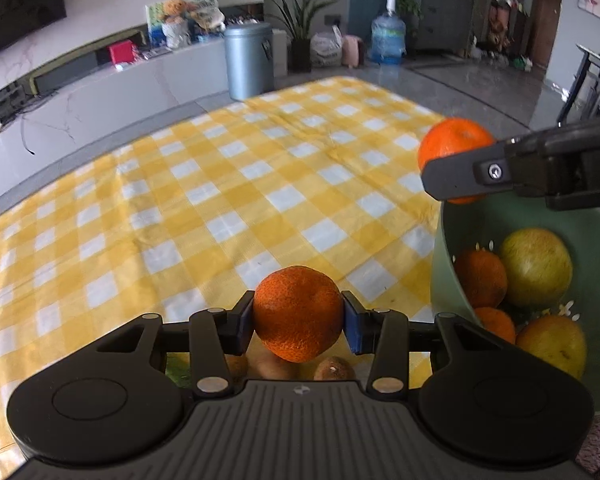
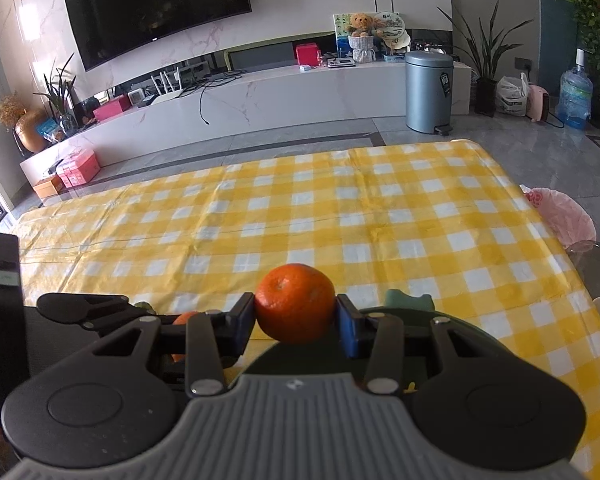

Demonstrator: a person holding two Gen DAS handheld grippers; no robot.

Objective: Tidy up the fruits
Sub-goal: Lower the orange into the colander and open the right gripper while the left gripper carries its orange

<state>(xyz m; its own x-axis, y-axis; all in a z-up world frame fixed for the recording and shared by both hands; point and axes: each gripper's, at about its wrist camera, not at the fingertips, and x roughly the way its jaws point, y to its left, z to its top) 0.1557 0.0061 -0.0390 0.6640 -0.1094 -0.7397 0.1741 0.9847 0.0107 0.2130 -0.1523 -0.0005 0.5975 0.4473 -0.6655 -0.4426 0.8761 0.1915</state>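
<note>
Jaws of left gripper (image 1: 298,314) and right gripper (image 2: 296,310) each clamp one tangerine; green bowl (image 1: 444,240) holds four fruits.

A bowl (image 1: 444,248) sits at the desk's (image 1: 220,184) right side with fruit inside. One tangerine (image 1: 298,312) sits between the left fingers (image 1: 242,320), another (image 2: 295,307) between the right fingers (image 2: 242,320) above the bowl.

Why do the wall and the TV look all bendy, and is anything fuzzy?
Right wrist view: the fisheye lens curves the TV and the cabinet; window light glares off the floor. Left wrist view: the green basket and the right gripper look slightly blurred; the held orange is sharp.
</note>
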